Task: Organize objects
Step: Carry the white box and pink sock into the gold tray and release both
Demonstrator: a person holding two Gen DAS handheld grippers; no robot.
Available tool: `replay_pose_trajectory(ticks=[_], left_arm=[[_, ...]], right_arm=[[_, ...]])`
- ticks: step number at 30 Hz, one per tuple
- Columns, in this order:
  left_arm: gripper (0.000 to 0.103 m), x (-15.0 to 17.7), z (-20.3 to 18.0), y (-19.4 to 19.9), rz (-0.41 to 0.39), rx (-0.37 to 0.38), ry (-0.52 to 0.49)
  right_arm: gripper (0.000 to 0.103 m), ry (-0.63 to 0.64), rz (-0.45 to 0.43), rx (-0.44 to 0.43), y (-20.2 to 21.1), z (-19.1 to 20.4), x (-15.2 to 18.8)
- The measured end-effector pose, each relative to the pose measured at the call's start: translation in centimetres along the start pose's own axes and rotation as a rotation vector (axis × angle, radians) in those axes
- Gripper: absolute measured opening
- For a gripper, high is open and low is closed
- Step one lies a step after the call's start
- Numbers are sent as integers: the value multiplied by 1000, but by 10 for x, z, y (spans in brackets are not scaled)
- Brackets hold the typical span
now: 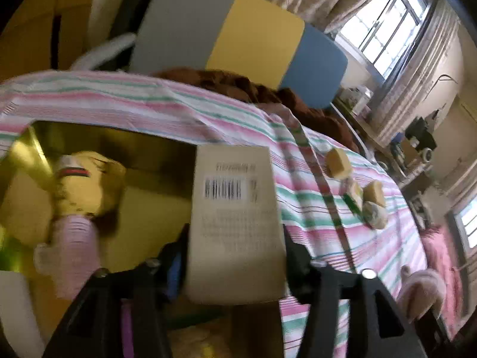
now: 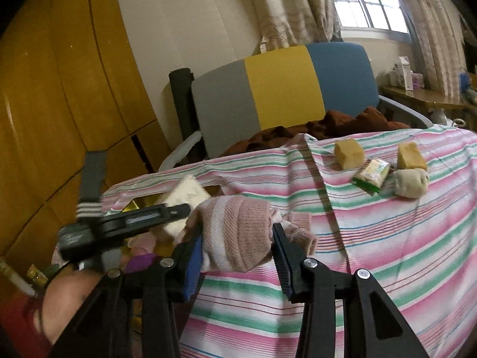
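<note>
Striped cloth [image 1: 313, 208]; left gripper [image 1: 235, 256] holds box [image 1: 235, 223] upright.

Black claw [image 2: 237, 256], blue pads [image 2: 195, 258], silver screws

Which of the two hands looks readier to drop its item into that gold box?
Probably the left. The left gripper holds a beige barcoded box right over the open gold box. The right gripper grips a pink sock over the striped cloth, beside the box.
</note>
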State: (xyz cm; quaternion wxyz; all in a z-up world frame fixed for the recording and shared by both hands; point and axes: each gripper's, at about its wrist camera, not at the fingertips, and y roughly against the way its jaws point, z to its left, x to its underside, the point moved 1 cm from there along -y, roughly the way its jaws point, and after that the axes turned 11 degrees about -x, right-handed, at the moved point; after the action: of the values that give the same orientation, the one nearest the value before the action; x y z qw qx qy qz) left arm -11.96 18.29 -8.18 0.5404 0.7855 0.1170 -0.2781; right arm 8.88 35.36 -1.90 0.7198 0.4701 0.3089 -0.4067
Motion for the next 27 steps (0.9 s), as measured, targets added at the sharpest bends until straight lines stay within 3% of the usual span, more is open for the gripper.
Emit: replay_pose_trajectory(ticks=[1, 2, 5, 12, 18, 27], left_arm=[[83, -1, -1, 0, -3, -1, 0], [88, -1, -1, 5, -19, -5, 1], [88, -1, 9, 22, -71, 3, 16], [88, 14, 64, 76, -221, -125, 141], [88, 36, 121, 112, -264, -176, 301], [88, 50, 166, 152, -345, -234, 400]], right_arm=[[44, 4, 4, -2, -2, 1, -1], [44, 9, 9, -3, -4, 2, -2], [44, 15, 23, -15, -9, 7, -2], [44, 60, 86, -72, -36, 32, 0], [45, 116, 167, -154, -65, 65, 7], [49, 167, 257, -287, -96, 123, 22]])
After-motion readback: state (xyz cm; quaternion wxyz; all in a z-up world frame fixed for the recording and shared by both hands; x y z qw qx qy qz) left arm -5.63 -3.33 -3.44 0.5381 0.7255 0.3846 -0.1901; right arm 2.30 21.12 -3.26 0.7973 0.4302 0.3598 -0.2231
